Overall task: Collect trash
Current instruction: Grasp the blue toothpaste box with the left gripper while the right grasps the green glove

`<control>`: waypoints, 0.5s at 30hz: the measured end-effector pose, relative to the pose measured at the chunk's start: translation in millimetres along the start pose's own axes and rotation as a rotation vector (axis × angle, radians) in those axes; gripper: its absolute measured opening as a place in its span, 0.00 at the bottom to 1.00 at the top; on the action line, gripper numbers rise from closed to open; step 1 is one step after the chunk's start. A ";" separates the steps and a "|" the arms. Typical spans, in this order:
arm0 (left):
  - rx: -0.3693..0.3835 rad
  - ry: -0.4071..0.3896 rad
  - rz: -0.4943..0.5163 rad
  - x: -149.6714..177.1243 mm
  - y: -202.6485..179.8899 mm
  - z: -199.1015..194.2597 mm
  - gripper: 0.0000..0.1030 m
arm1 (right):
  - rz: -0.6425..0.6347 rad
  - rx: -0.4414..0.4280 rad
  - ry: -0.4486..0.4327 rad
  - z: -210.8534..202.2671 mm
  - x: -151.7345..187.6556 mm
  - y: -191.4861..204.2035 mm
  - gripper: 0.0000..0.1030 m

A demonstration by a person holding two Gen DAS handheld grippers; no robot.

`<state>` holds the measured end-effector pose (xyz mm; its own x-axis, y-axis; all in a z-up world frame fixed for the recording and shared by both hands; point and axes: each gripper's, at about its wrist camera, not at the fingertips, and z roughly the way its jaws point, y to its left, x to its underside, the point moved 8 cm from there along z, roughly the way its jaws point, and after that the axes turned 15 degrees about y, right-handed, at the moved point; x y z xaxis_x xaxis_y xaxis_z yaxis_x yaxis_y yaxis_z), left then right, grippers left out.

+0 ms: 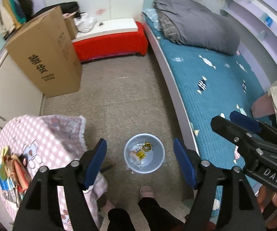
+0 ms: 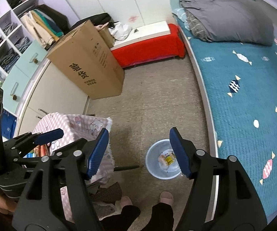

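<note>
A small grey-blue bin [image 1: 128, 160] stands on the floor beside the bed. Inside it lie a yellow-and-white wrapper [image 1: 139, 153] and a yellow ring-shaped scrap [image 1: 147, 146]. My left gripper [image 1: 139, 142] hangs open high above the bin, with nothing between its blue pads. In the right wrist view the same bin [image 2: 151, 165] sits low in the picture, with the wrapper [image 2: 167, 158] in it. My right gripper [image 2: 138, 131] is open and empty too, held above the floor just left of the bin. It also shows at the right edge of the left wrist view.
A pink checked cloth covers a table [image 1: 42, 134] at the left, with small packets [image 1: 13, 169] on it. A tall cardboard box [image 1: 46, 57], a red bench [image 1: 109, 44] and a blue bed [image 1: 215, 80] ring the floor. A person's slippered feet [image 1: 146, 191] stand near the bin.
</note>
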<state>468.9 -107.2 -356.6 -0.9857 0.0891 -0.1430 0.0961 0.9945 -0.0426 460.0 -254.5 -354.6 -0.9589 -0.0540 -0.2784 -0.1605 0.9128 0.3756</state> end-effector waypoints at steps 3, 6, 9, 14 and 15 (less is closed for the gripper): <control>-0.002 -0.017 -0.065 13.3 38.9 -10.3 0.68 | -0.053 -0.009 0.016 9.9 -0.2 34.4 0.64; -0.013 -0.029 -0.144 30.4 88.0 -18.9 0.68 | -0.110 -0.029 0.042 27.7 3.8 80.6 0.64; -0.024 -0.033 -0.234 53.8 146.3 -24.6 0.68 | -0.159 -0.053 0.072 49.1 10.7 130.7 0.64; -0.040 -0.041 -0.398 101.9 253.5 -32.5 0.68 | -0.228 -0.089 0.128 85.1 28.1 209.3 0.64; -0.043 -0.042 -0.438 113.1 277.8 -33.5 0.68 | -0.243 -0.094 0.137 93.2 33.1 228.4 0.64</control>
<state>379.5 180.9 -351.4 -0.9255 -0.3429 -0.1610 -0.3364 0.9393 -0.0668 413.5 -10.1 -360.4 -0.9114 -0.3266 -0.2504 -0.4041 0.8252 0.3946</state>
